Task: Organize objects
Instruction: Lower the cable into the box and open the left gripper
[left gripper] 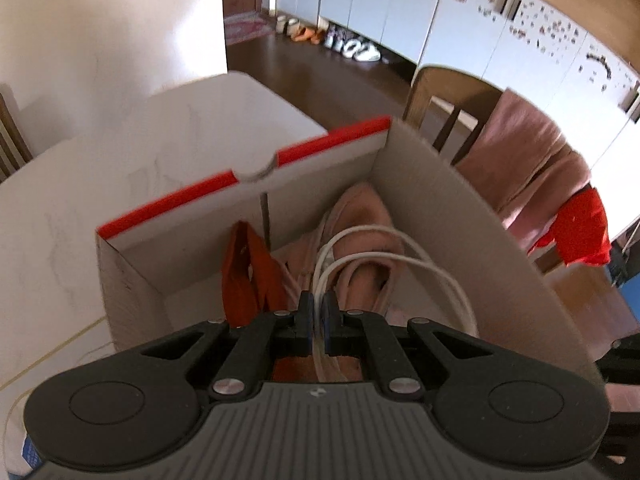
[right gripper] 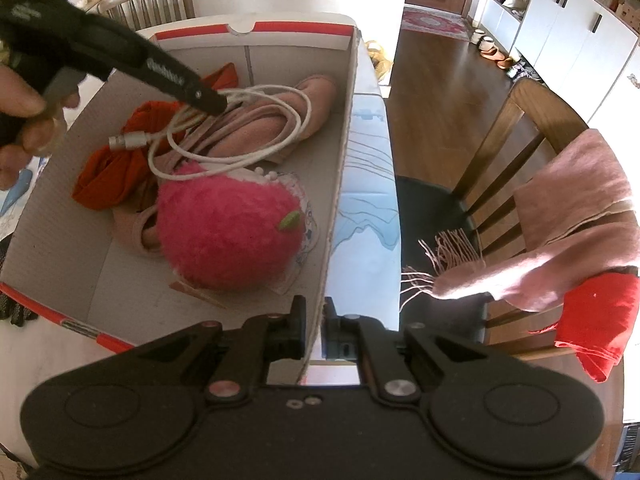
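The left gripper (left gripper: 319, 312) is pinched tight on a coiled white cable (left gripper: 400, 256), the strands squeezed between its two dark pads, and it hangs the coil inside the open cardboard box (left gripper: 440, 208). Seen from the right wrist, the loops drape over a pink slipper (right gripper: 256, 128) lying in the box, with the cable's metal plug (right gripper: 128, 142) pointing toward the orange cloth (right gripper: 112, 176) bunched at the box's left side. A fuzzy hot-pink plush ball (right gripper: 228, 232) with a small green tag sits nearer the front, touching the slipper.

The right gripper (right gripper: 314, 320) is nearly shut on the box's near side wall, one finger inside and one outside; the cardboard edge runs straight up between them, so it looks clamped, though the contact itself is hard to make out from here. A person's hand (right gripper: 24, 120) grasps the left tool's handle at the left edge of the right wrist view.

The box stands on a pale table (left gripper: 80, 184). Beside it a wooden chair (right gripper: 520, 148) carries a pink fringed scarf (right gripper: 560, 240) and a red cloth (right gripper: 596, 328) over its back.
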Demonstrator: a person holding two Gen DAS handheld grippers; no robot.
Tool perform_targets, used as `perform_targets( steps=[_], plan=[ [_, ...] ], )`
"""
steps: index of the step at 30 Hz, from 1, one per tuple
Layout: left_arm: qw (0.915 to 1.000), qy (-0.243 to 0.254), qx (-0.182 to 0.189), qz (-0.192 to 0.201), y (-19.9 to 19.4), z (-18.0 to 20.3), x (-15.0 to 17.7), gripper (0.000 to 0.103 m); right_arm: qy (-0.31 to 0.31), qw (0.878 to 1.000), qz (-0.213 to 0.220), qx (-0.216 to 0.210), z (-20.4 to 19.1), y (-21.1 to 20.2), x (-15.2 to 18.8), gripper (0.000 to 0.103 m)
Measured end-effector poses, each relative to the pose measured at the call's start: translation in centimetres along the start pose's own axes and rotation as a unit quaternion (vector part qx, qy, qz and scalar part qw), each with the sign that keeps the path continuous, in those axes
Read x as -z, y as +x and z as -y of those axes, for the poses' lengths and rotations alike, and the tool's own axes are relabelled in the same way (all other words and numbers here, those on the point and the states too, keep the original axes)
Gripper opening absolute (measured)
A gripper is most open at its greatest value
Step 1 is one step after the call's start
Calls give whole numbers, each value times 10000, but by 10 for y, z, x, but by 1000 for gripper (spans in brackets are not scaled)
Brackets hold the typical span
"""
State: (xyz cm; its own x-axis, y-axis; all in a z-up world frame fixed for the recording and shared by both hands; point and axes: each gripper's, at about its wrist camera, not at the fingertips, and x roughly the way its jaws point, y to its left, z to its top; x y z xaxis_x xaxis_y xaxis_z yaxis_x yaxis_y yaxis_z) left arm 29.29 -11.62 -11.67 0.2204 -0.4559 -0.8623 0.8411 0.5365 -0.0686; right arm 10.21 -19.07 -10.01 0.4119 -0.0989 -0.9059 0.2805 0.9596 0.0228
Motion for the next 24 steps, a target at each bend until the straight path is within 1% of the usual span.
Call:
perform_targets(
  steps=[5, 10, 18, 24],
  plan=[
    [9998, -13, -19, -179, 7, -1, 3, 4, 14, 10000, -8, -8, 0, 0, 0, 6],
    [9998, -14, 1, -217, 5, -4, 4, 4, 31, 10000, -12, -7, 1, 1, 0, 6],
    [9999, -40, -3, -103, -9, -7, 6, 6, 29, 10000, -10, 7, 1, 1, 0, 6],
    [9999, -67, 119, 76, -35, -7, 12, 6, -14, 10000, -15, -2, 0, -1, 2, 6]
  ],
)
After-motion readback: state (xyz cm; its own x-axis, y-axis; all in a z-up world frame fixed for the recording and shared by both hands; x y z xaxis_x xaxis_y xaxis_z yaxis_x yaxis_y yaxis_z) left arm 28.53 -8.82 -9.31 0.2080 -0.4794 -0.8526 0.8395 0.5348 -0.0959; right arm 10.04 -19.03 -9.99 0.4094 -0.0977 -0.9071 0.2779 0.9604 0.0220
